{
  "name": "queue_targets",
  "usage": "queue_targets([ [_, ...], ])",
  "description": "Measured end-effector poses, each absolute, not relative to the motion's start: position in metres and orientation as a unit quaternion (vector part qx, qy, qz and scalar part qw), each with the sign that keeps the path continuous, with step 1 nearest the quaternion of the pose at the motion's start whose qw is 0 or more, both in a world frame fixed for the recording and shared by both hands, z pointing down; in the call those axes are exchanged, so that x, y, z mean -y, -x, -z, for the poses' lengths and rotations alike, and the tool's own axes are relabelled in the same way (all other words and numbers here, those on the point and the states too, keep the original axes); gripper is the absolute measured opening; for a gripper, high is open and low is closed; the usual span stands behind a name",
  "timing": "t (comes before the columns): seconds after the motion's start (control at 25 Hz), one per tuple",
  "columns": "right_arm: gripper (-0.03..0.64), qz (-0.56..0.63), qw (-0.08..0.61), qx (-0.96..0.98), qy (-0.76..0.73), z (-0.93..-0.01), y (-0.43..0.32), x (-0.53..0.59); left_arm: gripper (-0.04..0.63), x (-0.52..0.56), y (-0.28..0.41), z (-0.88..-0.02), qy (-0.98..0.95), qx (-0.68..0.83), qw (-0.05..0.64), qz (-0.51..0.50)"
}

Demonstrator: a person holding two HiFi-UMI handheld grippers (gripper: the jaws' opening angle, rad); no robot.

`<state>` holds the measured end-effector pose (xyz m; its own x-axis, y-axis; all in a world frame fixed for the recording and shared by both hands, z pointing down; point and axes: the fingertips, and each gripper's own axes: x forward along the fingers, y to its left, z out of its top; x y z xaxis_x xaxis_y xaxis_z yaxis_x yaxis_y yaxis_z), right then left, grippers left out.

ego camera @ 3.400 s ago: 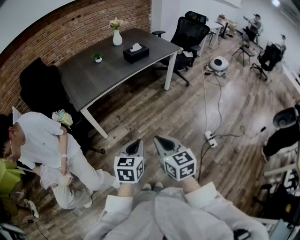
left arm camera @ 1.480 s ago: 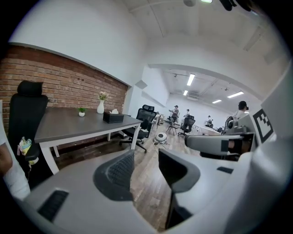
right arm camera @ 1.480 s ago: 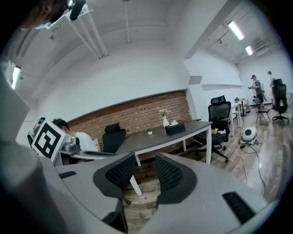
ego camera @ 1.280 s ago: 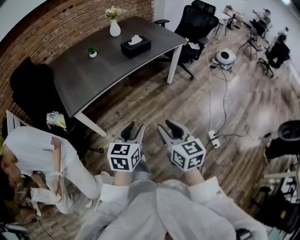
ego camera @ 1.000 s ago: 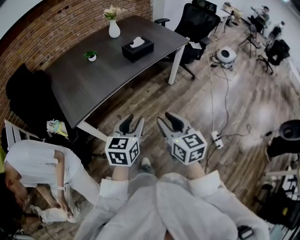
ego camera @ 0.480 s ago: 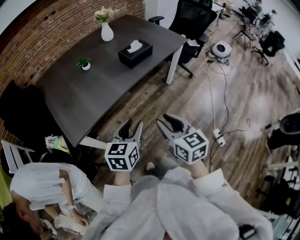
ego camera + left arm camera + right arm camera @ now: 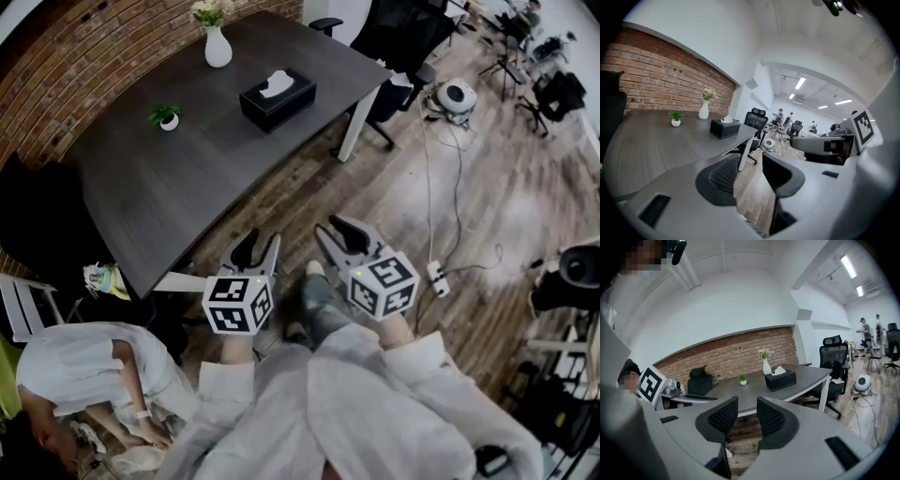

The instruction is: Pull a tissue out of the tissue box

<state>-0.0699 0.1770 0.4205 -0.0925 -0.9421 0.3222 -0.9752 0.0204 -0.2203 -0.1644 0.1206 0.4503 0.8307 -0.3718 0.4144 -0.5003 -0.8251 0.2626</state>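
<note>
Tissue box (image 7: 277,97), black, sits toward the far end of the dark grey table (image 7: 178,187). A white tissue (image 7: 276,84) pokes up from its slot, though its folds are too small to make out from above. A white vase (image 7: 217,47) stands behind the box near the brick wall (image 7: 66,94), its flowers partly clipped by the top edge of the head view. A small potted plant (image 7: 167,117) sits off to the box's left.

Both grippers hang over the wooden floor (image 7: 441,187), short of the table's near edge and well apart from the box. The left gripper (image 7: 258,246) has its fingers released, with only floorboards showing in the gap. The right gripper (image 7: 330,230) is likewise unclenched and holds nothing, with the table edge and floor visible between its pads.

The hands themselves are hidden behind the marker cubes, and only white sleeves (image 7: 375,394) show. A black chair (image 7: 42,225) covers the table's left end. A crouching person (image 7: 84,370) at the lower left is partly cut off by the frame.
</note>
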Motion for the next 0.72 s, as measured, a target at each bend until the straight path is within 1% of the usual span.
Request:
queue_targets([
  [0.24, 0.121, -0.176, 0.029, 0.735, -0.655, -0.410, 0.019, -0.113, 0.149, -0.059, 0.113, -0.440, -0.939, 0.246, 0.168, -0.173],
  [0.44, 0.121, -0.171, 0.036, 0.746, -0.643, -0.403, -0.030, -0.060, 0.149, -0.007, 0.065, -0.428, -0.936, 0.265, 0.159, -0.167],
  [0.72, 0.121, -0.165, 0.047, 0.762, -0.624, -0.398, -0.086, -0.009, 0.149, 0.045, 0.004, -0.423, -0.931, 0.285, 0.166, -0.160],
])
